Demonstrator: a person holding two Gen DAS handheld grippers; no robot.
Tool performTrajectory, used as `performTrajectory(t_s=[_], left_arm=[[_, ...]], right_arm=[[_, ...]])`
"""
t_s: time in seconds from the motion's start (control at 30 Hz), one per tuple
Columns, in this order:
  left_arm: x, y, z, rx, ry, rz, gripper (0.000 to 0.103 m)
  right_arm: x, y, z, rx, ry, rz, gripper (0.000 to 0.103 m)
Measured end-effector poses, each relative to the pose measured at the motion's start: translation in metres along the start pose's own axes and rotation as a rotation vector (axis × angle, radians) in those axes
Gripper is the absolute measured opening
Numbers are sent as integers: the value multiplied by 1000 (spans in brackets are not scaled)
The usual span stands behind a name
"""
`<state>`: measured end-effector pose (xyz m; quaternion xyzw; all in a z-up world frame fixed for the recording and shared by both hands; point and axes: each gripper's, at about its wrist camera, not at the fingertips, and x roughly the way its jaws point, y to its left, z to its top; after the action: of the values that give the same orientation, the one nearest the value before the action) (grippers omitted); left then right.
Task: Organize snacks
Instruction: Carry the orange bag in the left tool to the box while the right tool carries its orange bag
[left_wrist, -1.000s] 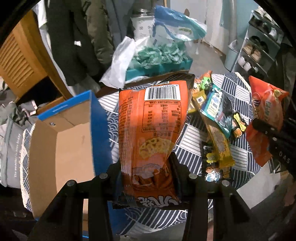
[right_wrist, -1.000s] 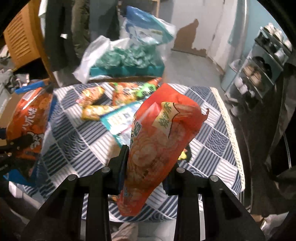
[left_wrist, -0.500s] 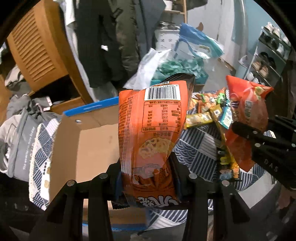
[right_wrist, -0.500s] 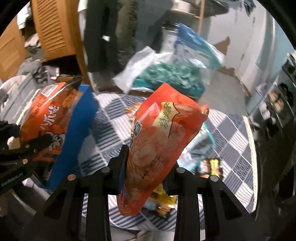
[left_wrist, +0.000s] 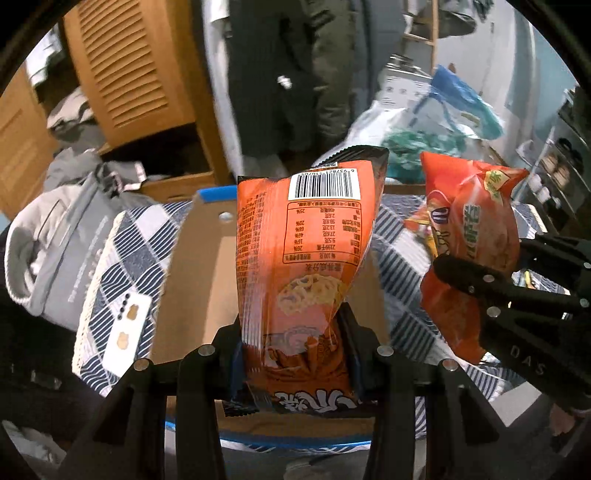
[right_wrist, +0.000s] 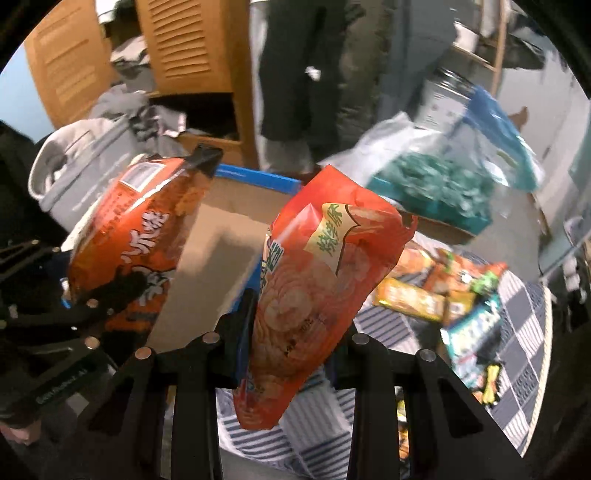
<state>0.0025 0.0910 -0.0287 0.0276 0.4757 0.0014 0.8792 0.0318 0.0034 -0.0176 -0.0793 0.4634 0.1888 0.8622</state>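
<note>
My left gripper (left_wrist: 295, 343) is shut on an orange snack bag with a barcode (left_wrist: 303, 258), held upright over the open cardboard box with a blue rim (left_wrist: 199, 280). My right gripper (right_wrist: 288, 332) is shut on a red snack bag with a green label (right_wrist: 325, 280), held just right of the box. The red bag (left_wrist: 476, 236) and right gripper (left_wrist: 517, 291) show at the right of the left wrist view. The orange bag (right_wrist: 133, 236) and the box (right_wrist: 221, 236) show at the left of the right wrist view.
Several loose snack packets (right_wrist: 454, 295) lie on the blue-and-white patterned tablecloth (right_wrist: 517, 369) to the right. A grey bag (left_wrist: 55, 236) and a white phone-like item (left_wrist: 125, 332) lie left of the box. A teal bag (right_wrist: 443, 184), hanging coats and a wooden cabinet stand behind.
Both grippers have swung left with their bags. The orange bag is now over the box, and the red bag has come up beside the box's right wall.
</note>
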Motion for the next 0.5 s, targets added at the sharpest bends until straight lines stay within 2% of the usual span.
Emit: performTrajectory(t_s=[0.27, 0.5], left_arm=[[8, 41, -12, -71, 23, 42, 44], [22, 61, -17, -113, 46, 89, 44]], right_arm=[[20, 42, 17, -47, 25, 56, 30], [42, 62, 28, -60, 64, 96, 30]])
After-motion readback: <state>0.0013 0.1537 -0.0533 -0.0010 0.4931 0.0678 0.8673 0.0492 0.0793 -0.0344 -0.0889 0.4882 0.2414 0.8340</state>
